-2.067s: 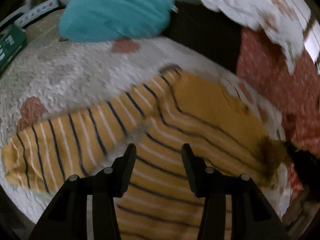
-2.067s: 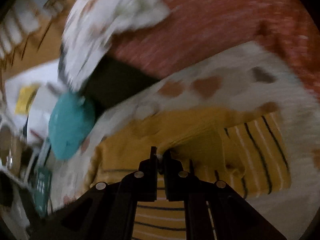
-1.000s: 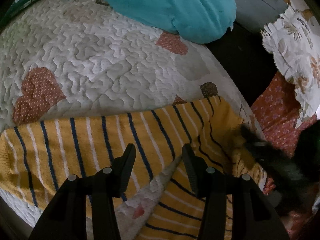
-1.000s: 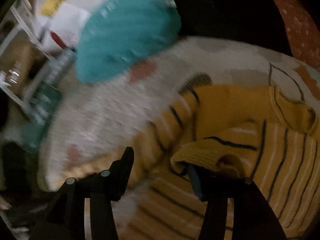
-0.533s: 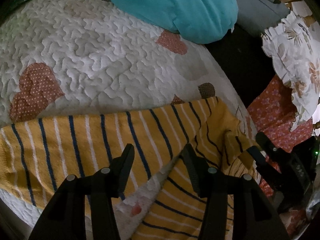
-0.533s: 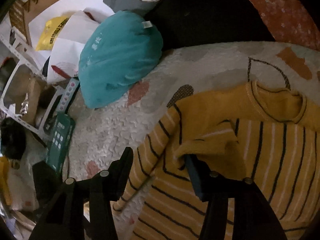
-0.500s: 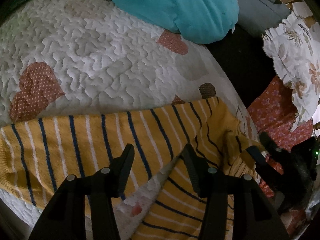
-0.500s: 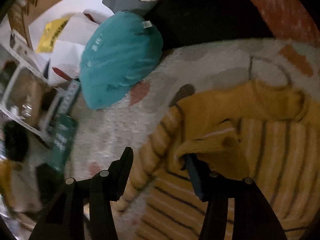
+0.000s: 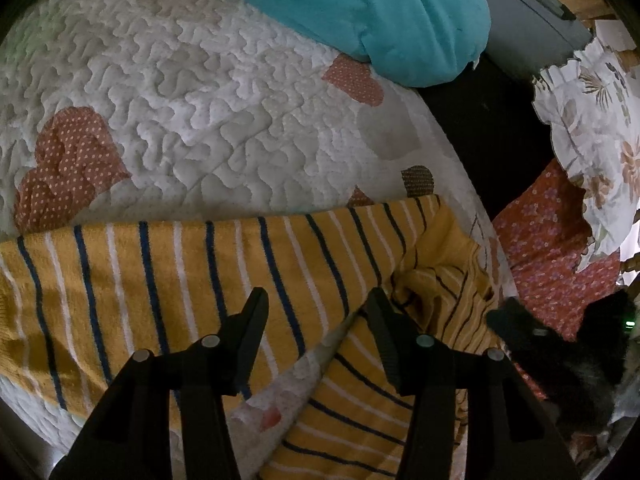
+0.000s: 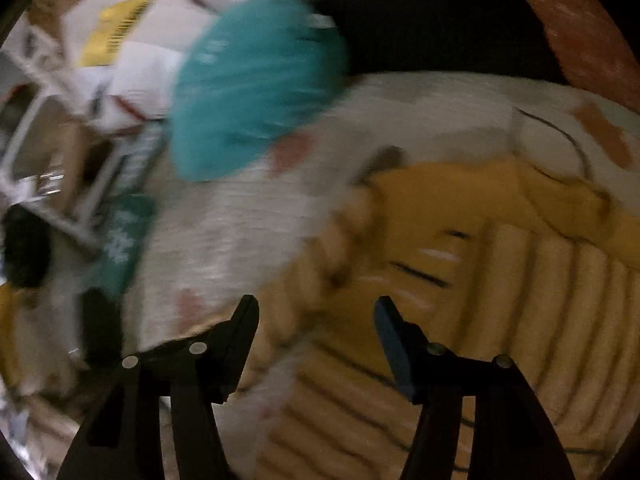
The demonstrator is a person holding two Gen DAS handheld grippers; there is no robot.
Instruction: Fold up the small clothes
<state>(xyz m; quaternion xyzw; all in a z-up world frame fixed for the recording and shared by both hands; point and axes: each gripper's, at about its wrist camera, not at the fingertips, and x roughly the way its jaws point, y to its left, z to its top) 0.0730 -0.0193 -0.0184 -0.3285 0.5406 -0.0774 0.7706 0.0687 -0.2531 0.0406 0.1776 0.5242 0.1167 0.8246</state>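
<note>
A yellow sweater with navy and white stripes [image 9: 208, 280] lies on a white quilted cover [image 9: 200, 112]. One sleeve stretches flat to the left; the other sleeve lies folded across the body near the collar [image 9: 444, 292]. My left gripper [image 9: 316, 300] is open and empty, just above the armpit where sleeve meets body. My right gripper [image 10: 316, 308] is open and empty above the sweater [image 10: 460, 248]; its view is blurred. It shows as a dark shape at the right of the left wrist view [image 9: 560, 344].
A teal cushion [image 9: 360, 12] lies at the far edge of the cover, also in the right wrist view [image 10: 256, 104]. A floral cloth [image 9: 592, 128] and a red patterned fabric [image 9: 552, 256] are on the right. Boxes and clutter [image 10: 80, 128] stand off the left.
My right gripper, shut on the sleeve two seconds ago, has let it go folded over the body and pulled back. My left gripper stayed open and barely moved.
</note>
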